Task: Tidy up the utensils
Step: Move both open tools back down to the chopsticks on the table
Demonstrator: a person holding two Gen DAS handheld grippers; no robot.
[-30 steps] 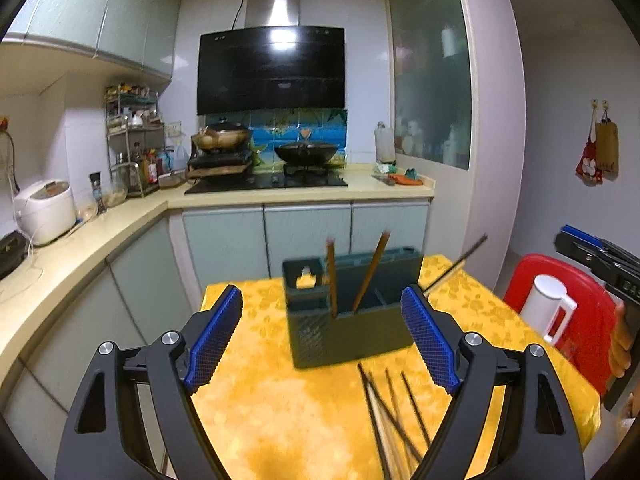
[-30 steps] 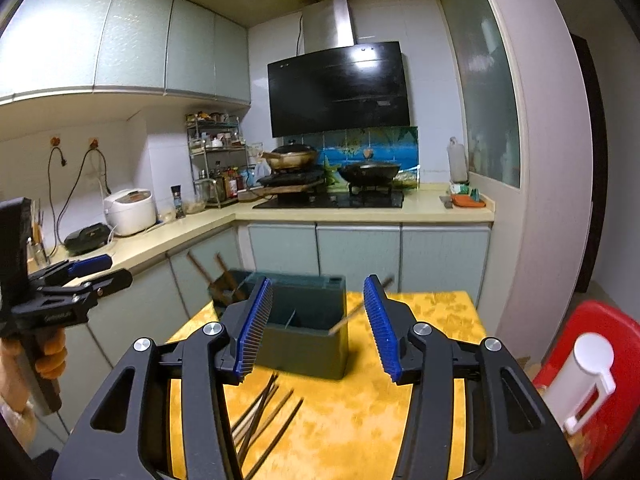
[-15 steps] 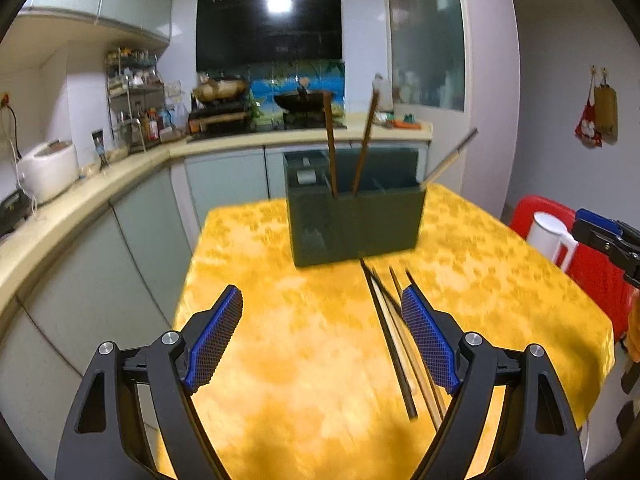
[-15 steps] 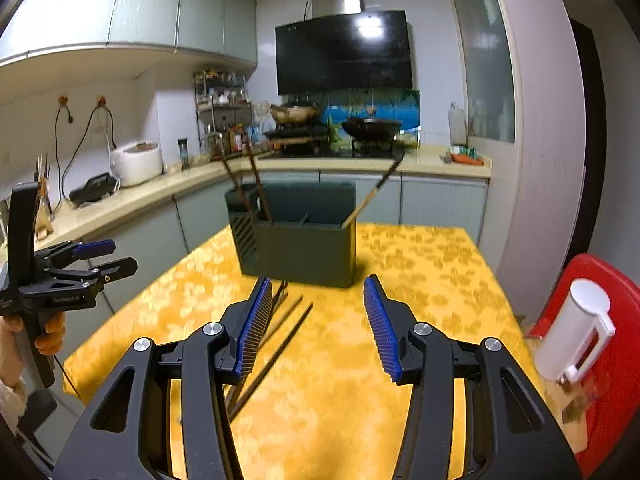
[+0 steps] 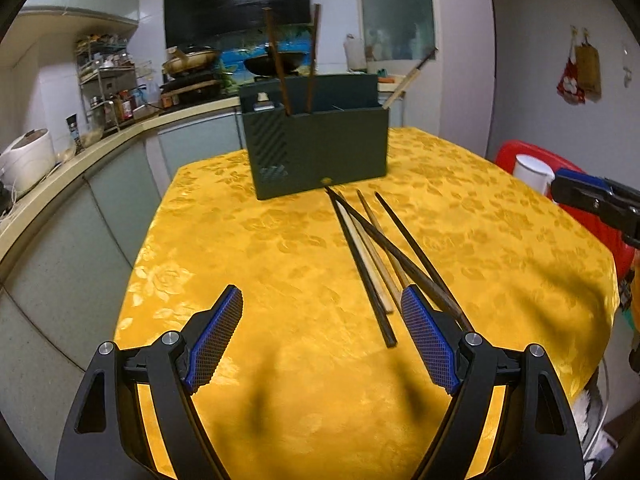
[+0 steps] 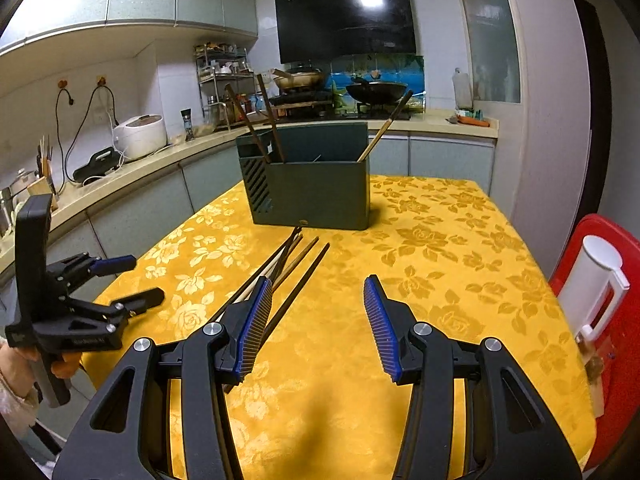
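- Left wrist view: the left gripper [image 5: 322,308] hangs low over a table covered in a yellow floral cloth [image 5: 248,240], its blue-padded jaws spread wide with nothing between them.
- A loose bundle of dark and pale wooden chopsticks [image 5: 372,248] lies on the cloth, running from just in front of the holder toward the camera; their near ends reach the gripper's right finger, which partly hides them.
- A dark green rectangular plastic utensil holder [image 5: 316,148] stands upright at the far side of the table. Two brown chopsticks [image 5: 294,60] stand in its left part and one pale chopstick [image 5: 404,82] leans out at its right end.
- Judged from this, the task is partly done: three sticks are stowed and about five remain on the table.
- Right wrist view: the right gripper [image 6: 318,316] is released too, jaws moderately apart and empty, just right of the loose chopsticks.
- Only this view shows the left gripper from outside, held in a person's hand [image 6: 60,366] at the table's left edge, and a white jug [image 6: 592,284] on a red chair in full.
- Only the left view shows the far tips of the loose sticks nearly meeting the holder's base, and red cloth items hanging on the right wall.
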